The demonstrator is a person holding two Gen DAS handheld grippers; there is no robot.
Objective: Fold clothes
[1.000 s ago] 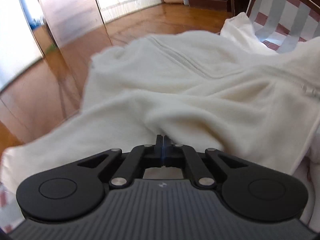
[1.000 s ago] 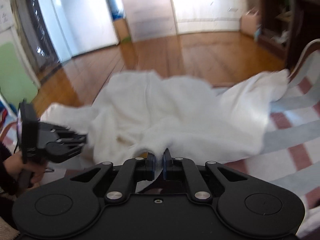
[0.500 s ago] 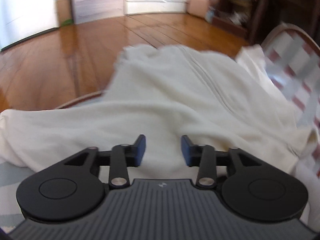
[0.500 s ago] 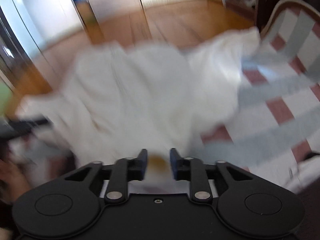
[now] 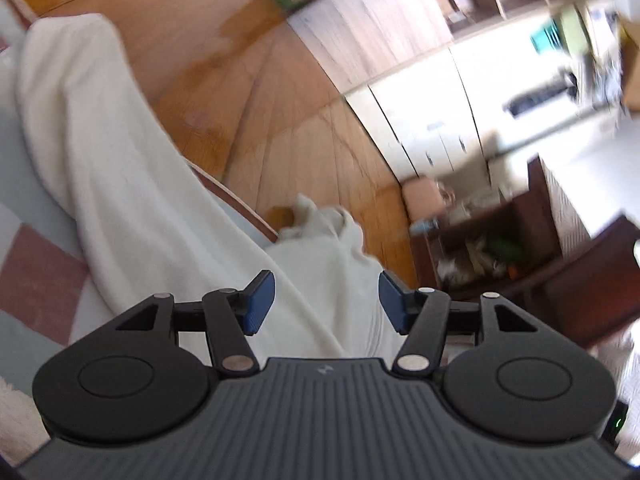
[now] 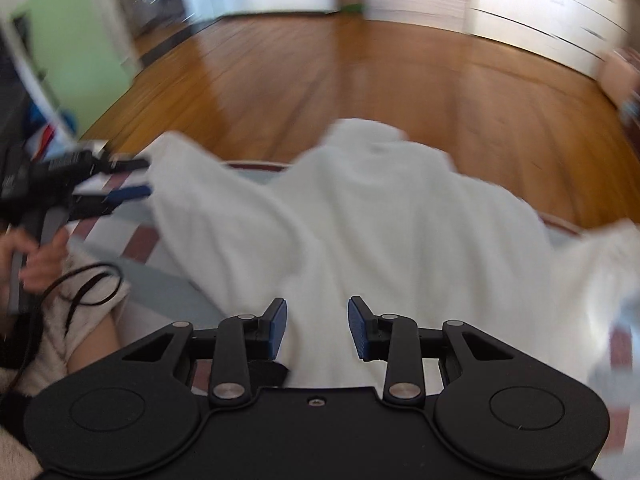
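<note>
A cream fleece garment point(image 6: 360, 216) lies spread on the checked table cloth point(image 6: 168, 280), its far part hanging over the table's edge. My right gripper point(image 6: 317, 328) hovers above its near hem; the jaws are opening, the fabric lies below them and the blue pads press on nothing. In the left wrist view the garment point(image 5: 120, 184) runs from upper left down under my left gripper point(image 5: 326, 304), whose jaws are opening wide over the cloth without pinching it. The left gripper point(image 6: 136, 184) also shows at the left of the right wrist view, held by a hand point(image 6: 40, 264).
The table's curved wooden rim point(image 5: 240, 204) borders a wooden floor point(image 6: 360, 72). A dark low shelf point(image 5: 500, 256) with clutter and pale cabinets point(image 5: 460, 120) stand beyond. A black cable point(image 6: 80, 284) loops near the person's pale sleeve point(image 6: 68, 320).
Both grippers let go of the garment and their jaws spread apart. The left gripper rolled sharply and swung away to the left; the right drew back and rose over the near hem.
</note>
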